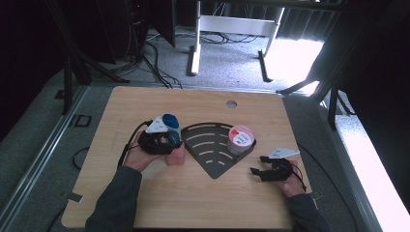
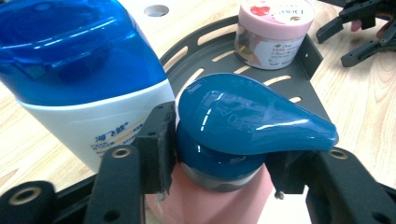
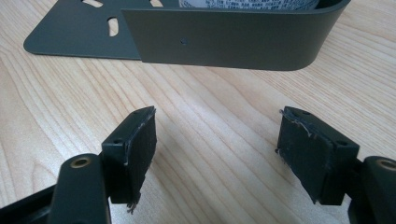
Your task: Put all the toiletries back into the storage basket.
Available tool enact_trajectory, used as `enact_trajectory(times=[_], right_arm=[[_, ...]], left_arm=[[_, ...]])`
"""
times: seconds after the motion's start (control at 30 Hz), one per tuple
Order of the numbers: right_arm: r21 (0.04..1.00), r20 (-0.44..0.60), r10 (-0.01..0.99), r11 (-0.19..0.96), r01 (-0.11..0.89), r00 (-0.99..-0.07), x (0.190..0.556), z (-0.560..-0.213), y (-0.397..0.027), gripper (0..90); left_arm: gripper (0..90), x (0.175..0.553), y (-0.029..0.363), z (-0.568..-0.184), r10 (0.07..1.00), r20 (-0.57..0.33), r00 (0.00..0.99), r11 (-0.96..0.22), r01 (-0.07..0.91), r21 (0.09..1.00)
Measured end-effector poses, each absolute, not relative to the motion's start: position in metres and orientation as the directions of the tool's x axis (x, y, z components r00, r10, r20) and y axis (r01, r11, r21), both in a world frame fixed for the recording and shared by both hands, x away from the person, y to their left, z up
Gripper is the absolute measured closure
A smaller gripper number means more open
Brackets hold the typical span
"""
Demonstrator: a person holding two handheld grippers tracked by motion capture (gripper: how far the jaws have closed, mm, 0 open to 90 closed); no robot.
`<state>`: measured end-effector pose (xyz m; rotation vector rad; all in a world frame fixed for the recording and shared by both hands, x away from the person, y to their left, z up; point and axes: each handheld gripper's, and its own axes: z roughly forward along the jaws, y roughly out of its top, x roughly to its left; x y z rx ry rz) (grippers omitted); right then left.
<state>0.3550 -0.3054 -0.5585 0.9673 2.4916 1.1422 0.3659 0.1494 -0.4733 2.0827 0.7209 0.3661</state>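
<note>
From the high view, the left gripper point(image 1: 167, 140) is working at the near left edge of the dark fan-shaped tray point(image 1: 212, 166), where a pink pump bottle point(image 1: 176, 153) is standing on the wooden table point(image 1: 145, 203) just beside a blue-capped white bottle point(image 1: 169, 122). The right gripper point(image 1: 265, 166) is resting by the tray's right corner, and a pink-lidded jar point(image 1: 240, 139) is sitting inside that corner.

In the left gripper view, the jaws are flanking the pump bottle's neck under its teal pump head point(image 2: 252, 119); the left pad is touching the collar, but whether the right one is pressing I cannot tell — so a firm hold is not certain. The white bottle point(image 2: 88, 79) is crowding close on the left.

In the right gripper view, the jaws are standing apart over bare wood, gripping nothing, facing the tray's wall point(image 3: 224, 42).

To do this well, I judge the grip should be settling squarely below the pump head — then lifting straight up, keeping clear of the neighbouring bottle.
</note>
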Motion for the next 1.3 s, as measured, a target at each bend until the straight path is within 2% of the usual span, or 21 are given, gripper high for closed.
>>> enact_trajectory(times=[1.3], right_arm=[[0.742,0.061,0.653,0.476,0.472,-0.755,0.355,-0.559,-0.306,27.4]], left_arm=[[52.7,0.349,0.136,-0.464,0.632,0.021,0.775,-0.486,0.375,0.79]])
